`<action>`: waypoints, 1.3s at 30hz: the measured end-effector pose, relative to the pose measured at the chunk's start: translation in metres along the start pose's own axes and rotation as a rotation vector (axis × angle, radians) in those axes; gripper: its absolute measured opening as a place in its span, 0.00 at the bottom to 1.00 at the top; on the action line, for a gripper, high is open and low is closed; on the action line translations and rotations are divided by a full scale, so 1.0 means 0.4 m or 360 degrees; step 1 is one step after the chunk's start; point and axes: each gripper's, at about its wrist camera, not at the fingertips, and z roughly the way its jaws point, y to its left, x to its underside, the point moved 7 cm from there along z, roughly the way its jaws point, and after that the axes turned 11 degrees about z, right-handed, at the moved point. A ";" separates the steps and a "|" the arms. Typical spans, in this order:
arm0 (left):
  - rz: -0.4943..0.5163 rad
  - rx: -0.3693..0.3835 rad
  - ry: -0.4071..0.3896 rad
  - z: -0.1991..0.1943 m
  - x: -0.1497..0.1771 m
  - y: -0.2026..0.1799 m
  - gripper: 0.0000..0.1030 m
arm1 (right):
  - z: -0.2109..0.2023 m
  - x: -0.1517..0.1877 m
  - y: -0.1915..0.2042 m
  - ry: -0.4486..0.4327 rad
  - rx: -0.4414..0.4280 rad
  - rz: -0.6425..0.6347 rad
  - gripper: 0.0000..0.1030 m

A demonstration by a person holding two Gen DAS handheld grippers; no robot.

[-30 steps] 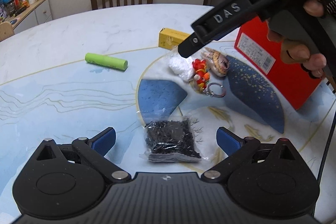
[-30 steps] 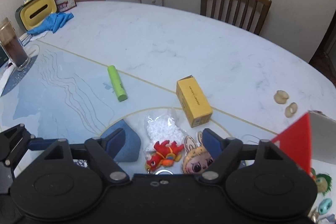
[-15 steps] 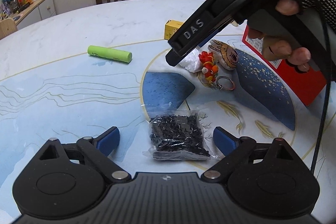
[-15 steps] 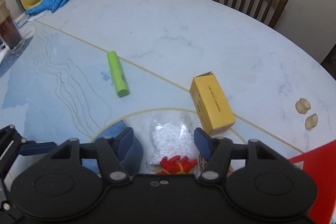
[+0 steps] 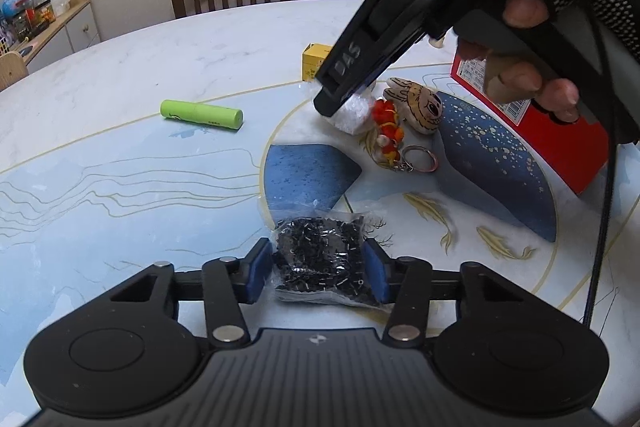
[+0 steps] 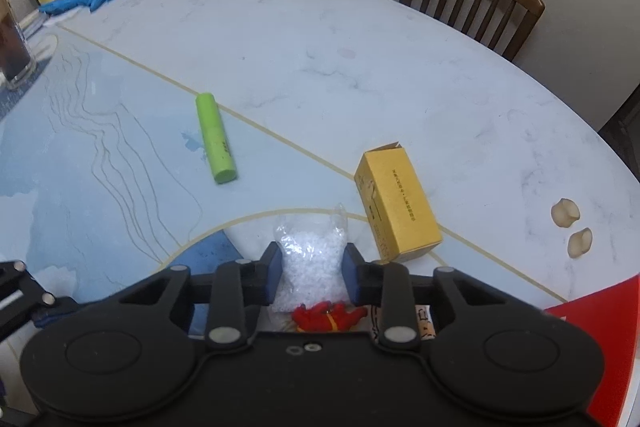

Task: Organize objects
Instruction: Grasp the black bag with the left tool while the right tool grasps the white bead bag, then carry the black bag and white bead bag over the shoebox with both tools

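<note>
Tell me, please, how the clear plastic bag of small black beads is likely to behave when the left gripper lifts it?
The clear plastic bag of small black beads will probably sag, since its film is thin and crinkled. The loose beads may shift downward. The left gripper, whose jaws have just been closing on it, pinches only its near part, so it might slip.

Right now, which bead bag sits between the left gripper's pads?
The bag of black beads, nearest the left gripper. The white bag sits in the right gripper.

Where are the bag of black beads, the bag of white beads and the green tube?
bag of black beads [image 5: 320,259], left wrist view, middle of the bag between the blue pads.
bag of white beads [image 6: 310,267], right wrist view, middle of the bag between the pads.
green tube [image 6: 215,139], right wrist view, mid-length of its side.
</note>
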 end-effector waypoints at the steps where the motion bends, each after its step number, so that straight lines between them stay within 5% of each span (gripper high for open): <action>1: -0.0007 0.0008 0.0001 -0.001 -0.001 0.001 0.41 | -0.008 -0.002 -0.002 -0.0008 -0.0013 0.0021 0.29; 15: -0.0076 0.0053 -0.0008 -0.030 -0.008 0.007 0.34 | -0.210 -0.003 -0.048 -0.0172 -0.0225 0.0315 0.28; 25: -0.0168 0.0122 -0.0069 -0.109 -0.068 -0.006 0.34 | -0.335 0.070 -0.090 -0.0224 -0.0200 0.0383 0.28; 39: -0.0082 0.0169 -0.0172 -0.216 -0.223 -0.128 0.34 | -0.489 0.185 -0.249 -0.0345 -0.0187 0.0498 0.28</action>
